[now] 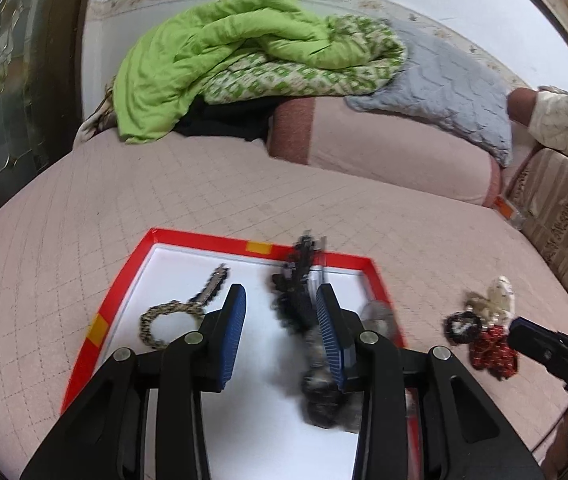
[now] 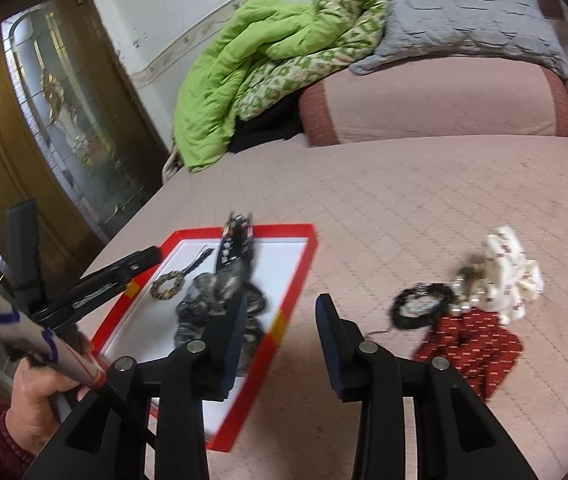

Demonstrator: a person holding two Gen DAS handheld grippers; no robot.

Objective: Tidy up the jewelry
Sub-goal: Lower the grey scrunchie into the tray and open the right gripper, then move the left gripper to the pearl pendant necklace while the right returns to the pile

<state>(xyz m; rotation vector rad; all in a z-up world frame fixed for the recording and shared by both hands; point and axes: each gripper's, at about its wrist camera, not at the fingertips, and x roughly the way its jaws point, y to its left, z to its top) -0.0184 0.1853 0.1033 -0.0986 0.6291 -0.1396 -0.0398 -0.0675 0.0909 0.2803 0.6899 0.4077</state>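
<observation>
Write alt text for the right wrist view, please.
The right gripper, jaws open and empty, hangs over a pink bedspread between a red-rimmed white tray holding dark jewelry and a loose pile of pieces. The left gripper reaches over the tray's far side.

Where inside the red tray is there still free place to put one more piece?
The white floor of the red tray is bare along its right side, between the dark necklace pile and the right rim. The left part is crowded: the gold bracelet lies beside the pile.
</observation>
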